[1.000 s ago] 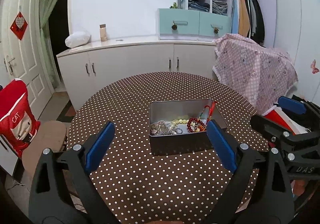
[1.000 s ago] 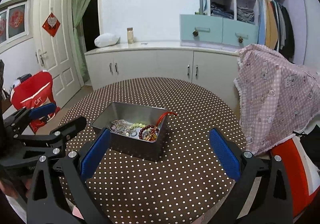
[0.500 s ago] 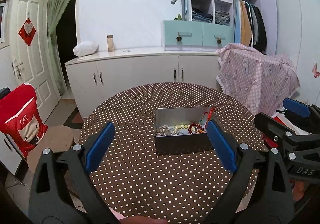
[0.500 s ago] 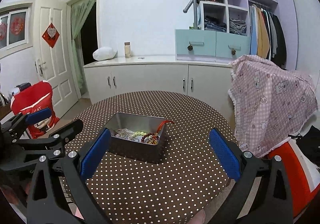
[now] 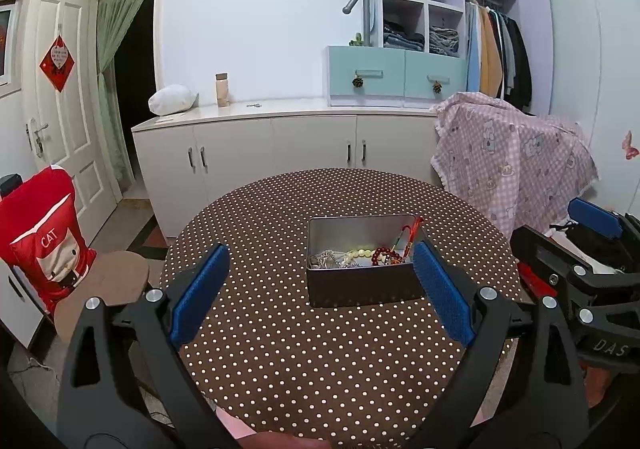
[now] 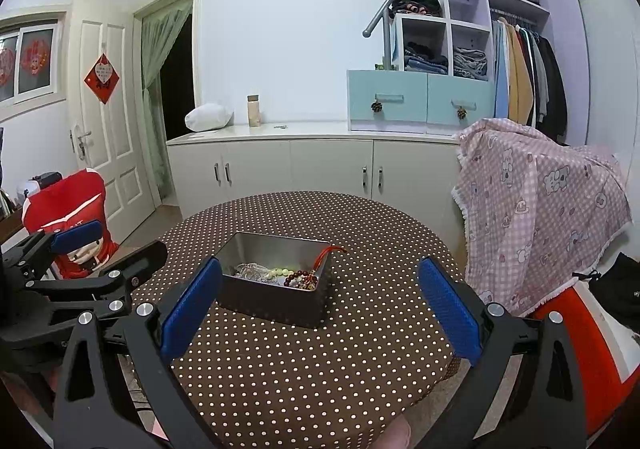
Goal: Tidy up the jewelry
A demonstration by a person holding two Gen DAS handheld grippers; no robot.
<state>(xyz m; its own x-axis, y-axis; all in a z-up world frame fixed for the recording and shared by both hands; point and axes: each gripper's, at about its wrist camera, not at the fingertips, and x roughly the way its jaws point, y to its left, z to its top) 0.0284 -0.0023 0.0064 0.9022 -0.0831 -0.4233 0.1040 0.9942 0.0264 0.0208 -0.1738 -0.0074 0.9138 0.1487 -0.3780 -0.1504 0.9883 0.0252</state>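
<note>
A metal tin [image 5: 362,285] stands on the round polka-dot table [image 5: 288,349]. It holds jewelry: a silver chain pile [image 5: 328,259], pale green beads [image 5: 360,251], a dark red bead bracelet [image 5: 385,255] and a red cord [image 5: 412,231] over its right rim. The tin also shows in the right wrist view [image 6: 276,299]. My left gripper [image 5: 320,289] is open and empty, held back from the tin above the table's near part. My right gripper [image 6: 320,301] is open and empty, near the table's front right.
A white cabinet [image 5: 280,145] with blue drawers [image 5: 396,77] lines the far wall. A chair draped in pink checked cloth [image 5: 516,157] stands at the table's right. A red cushion on a chair [image 5: 44,245] and a wooden stool [image 5: 108,285] stand left.
Both grippers have pulled back and tilted up from the tin, so it looks smaller and farther away. Both stay open and empty.
</note>
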